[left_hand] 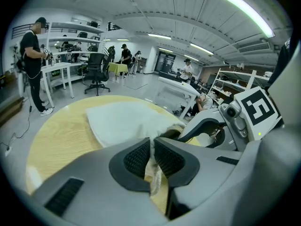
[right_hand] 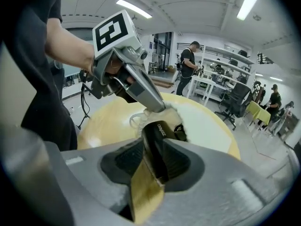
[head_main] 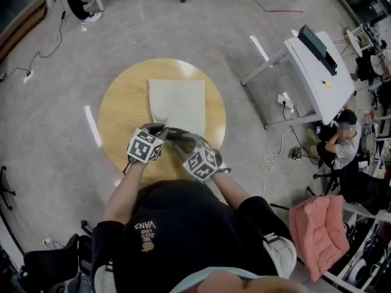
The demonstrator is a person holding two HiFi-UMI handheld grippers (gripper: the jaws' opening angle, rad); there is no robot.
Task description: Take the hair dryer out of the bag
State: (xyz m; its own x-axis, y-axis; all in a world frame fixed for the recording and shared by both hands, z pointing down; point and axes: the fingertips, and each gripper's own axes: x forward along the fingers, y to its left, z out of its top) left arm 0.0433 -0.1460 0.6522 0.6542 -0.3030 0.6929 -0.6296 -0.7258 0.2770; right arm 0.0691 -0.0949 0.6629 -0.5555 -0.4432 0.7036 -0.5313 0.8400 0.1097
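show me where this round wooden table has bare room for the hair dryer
Bare wood lies left of the white cloth bag, out to the round wooden table's rim, and in a narrower strip on its right. The near edge is crowded: the left gripper pinches the bag's mouth, the right gripper straddles the black hair dryer.

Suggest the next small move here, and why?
Probably close the right gripper on the hair dryer: its black end sticks out of the bag between jaws that look not yet clamped, and the left gripper pinches the bag's edge.
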